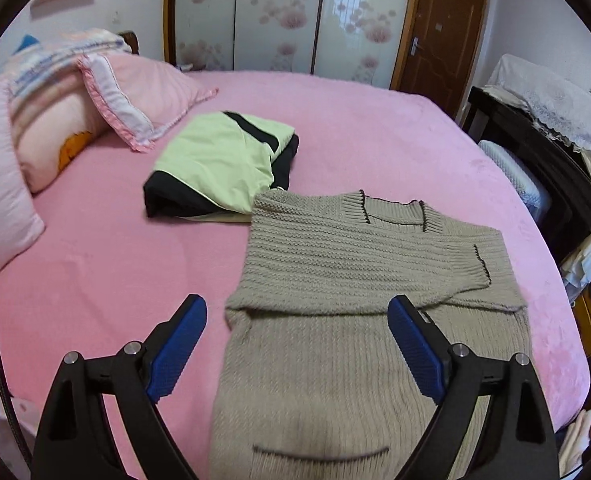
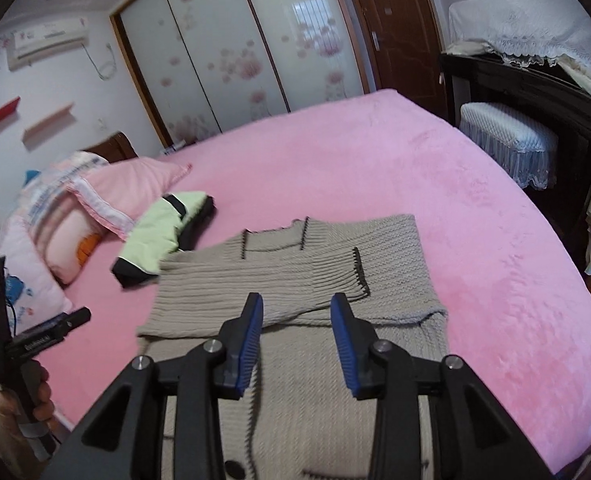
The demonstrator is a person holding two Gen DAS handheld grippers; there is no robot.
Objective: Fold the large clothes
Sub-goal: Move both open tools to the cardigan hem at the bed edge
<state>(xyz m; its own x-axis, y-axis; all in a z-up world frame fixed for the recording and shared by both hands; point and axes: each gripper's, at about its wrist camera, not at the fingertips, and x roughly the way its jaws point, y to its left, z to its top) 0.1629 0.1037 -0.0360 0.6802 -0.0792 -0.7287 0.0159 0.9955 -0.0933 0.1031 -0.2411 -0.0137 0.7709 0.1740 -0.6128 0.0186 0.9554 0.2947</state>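
Observation:
A beige knit sweater [image 1: 347, 280] with dark trim lies flat on the pink bed [image 1: 375, 140], a sleeve folded across its chest. It also shows in the right wrist view [image 2: 295, 280]. My left gripper [image 1: 297, 312] is open and empty above the sweater's lower left part. My right gripper [image 2: 297, 312] is open and empty above the sweater's middle, near the hem side. The left gripper's body shows at the left edge of the right wrist view, its fingers hidden.
A folded light-green and black garment [image 1: 219, 164] lies beside the sweater's collar, also in the right wrist view [image 2: 163, 232]. Pink pillows [image 1: 135, 92] are stacked at the bed's left. A dark cabinet [image 1: 535, 168] and a padded stool [image 2: 507, 136] stand to the right.

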